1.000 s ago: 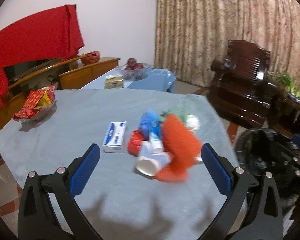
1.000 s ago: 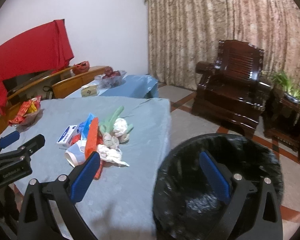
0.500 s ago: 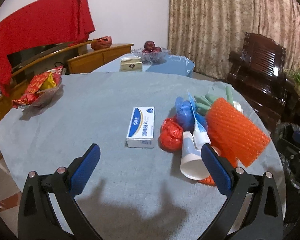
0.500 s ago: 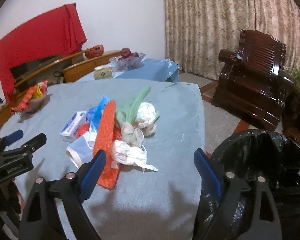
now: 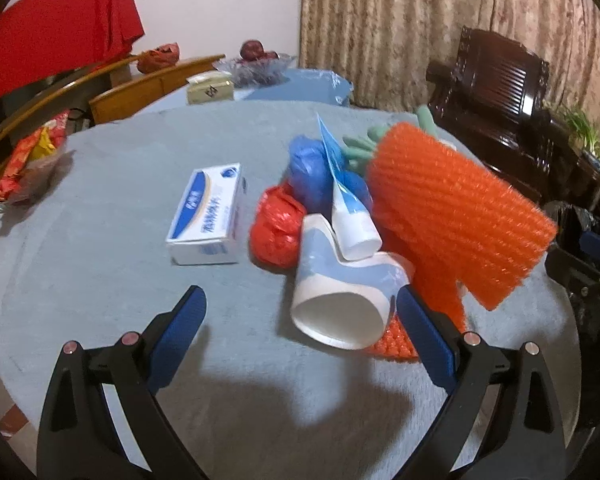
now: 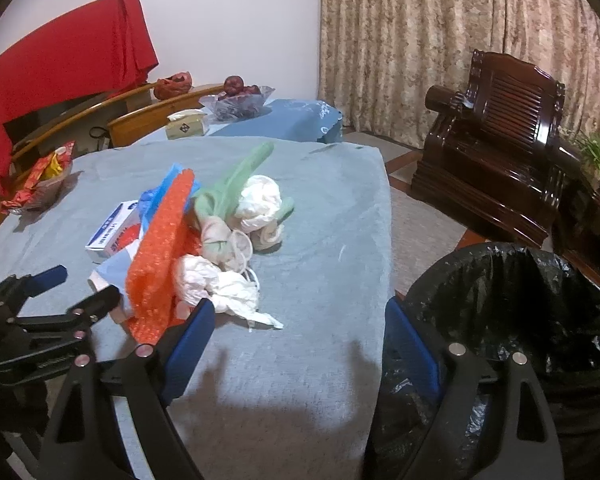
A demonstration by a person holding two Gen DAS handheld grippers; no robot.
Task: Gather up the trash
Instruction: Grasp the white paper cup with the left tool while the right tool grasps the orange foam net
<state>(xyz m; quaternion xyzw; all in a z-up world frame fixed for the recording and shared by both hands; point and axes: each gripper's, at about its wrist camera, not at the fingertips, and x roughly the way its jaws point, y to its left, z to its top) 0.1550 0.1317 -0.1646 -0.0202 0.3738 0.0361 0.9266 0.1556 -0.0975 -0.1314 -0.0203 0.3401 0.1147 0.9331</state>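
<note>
Hovering left gripper (image 5: 298, 312), fingers wide apart and empty, paper cup (image 5: 340, 292) lying just ahead, nearer the right finger

The orange mesh sheet (image 5: 456, 208) hides most of the green pieces (image 5: 360, 144) behind it and covers the far side of the paper cup (image 5: 340, 292). From the right wrist, that cup and the white box (image 6: 114, 234) show only as slivers. The bin (image 6: 512, 304) is cut off below, its bottom unseen.
</note>
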